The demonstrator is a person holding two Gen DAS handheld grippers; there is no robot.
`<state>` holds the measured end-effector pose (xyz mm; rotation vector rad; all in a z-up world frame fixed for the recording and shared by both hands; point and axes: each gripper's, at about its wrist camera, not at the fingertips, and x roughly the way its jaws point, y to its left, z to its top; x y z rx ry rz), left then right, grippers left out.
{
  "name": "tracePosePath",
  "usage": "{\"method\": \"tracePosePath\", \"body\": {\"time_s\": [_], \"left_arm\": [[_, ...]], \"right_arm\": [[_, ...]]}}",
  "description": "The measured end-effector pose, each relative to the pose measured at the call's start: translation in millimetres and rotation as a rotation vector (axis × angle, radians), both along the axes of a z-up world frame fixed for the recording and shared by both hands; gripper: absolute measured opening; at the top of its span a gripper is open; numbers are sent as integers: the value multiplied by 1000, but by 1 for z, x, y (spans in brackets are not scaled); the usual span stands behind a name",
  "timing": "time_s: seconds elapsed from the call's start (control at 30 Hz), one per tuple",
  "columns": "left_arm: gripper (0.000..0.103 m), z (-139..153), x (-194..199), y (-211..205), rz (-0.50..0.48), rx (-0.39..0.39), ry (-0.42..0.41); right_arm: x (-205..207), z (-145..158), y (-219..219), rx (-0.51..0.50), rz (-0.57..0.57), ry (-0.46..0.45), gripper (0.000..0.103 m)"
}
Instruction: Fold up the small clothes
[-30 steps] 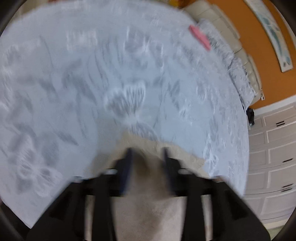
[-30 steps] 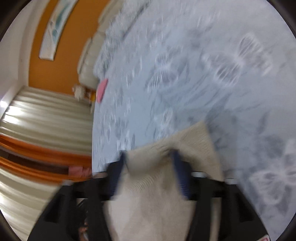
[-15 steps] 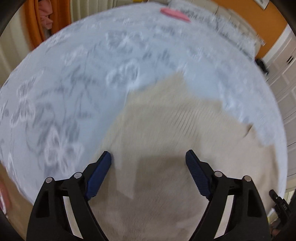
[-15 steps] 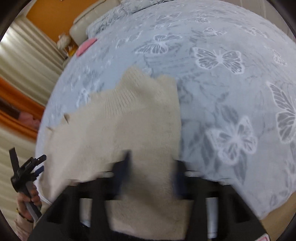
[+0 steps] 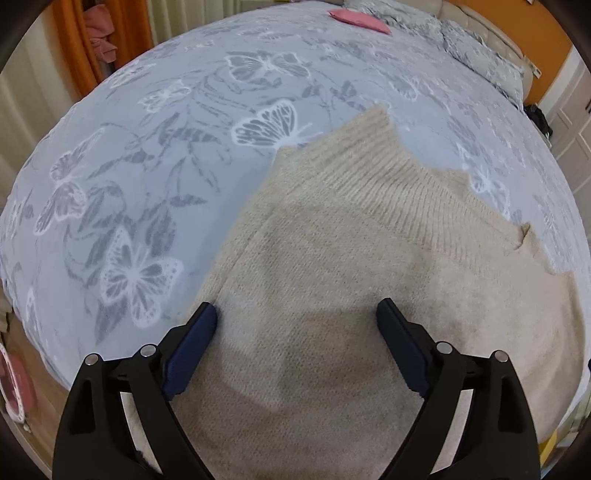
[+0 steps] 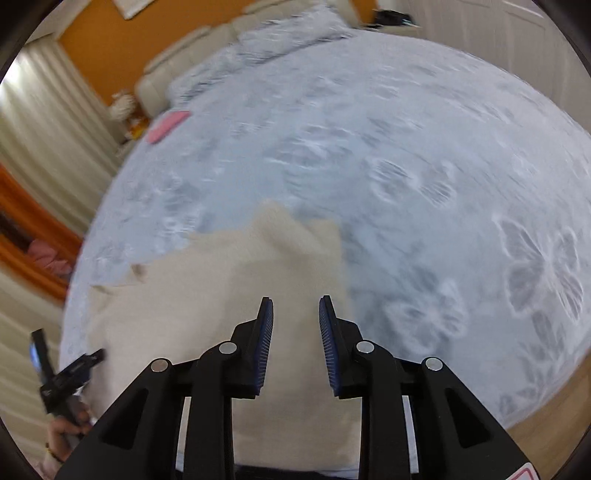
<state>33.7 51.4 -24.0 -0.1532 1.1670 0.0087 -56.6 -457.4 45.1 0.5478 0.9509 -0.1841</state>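
Note:
A beige knit sweater lies spread on the bed near its front edge, ribbed hem pointing away. My left gripper is wide open above it and holds nothing. In the right wrist view the sweater looks blurred, with a folded part on its right side. My right gripper is open with a narrower gap, over the sweater's right part, and holds nothing. The left gripper shows at the lower left of that view.
The bed is covered by a light blue butterfly-print bedspread. A pink item lies far back near grey pillows. Orange curtains hang on the left, white drawers stand on the right.
Both grippers let go of the sweater, opened and pulled back. The sweater now lies flat on the bed. The right wrist view is still moving.

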Motion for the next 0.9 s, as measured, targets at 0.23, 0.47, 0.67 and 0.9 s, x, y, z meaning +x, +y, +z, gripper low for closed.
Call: {"method": "tracePosePath", "body": {"time_s": [0.23,0.47,0.67,0.9], "left_arm": [[86,20,32,-23,-42,-65,-24],[93,-14,68,-36,-52,73,43],[94,-15,66,-39,-55,89,18],[94,-10,60,-37,-58,77,19]], "right_arm": [[72,-9,45,-56,187,22,20],[113,-80,0,-77,42,151,13],[92,-40,8,-70,34,71,15],[72,-43,8,-64,24,100,16]]}}
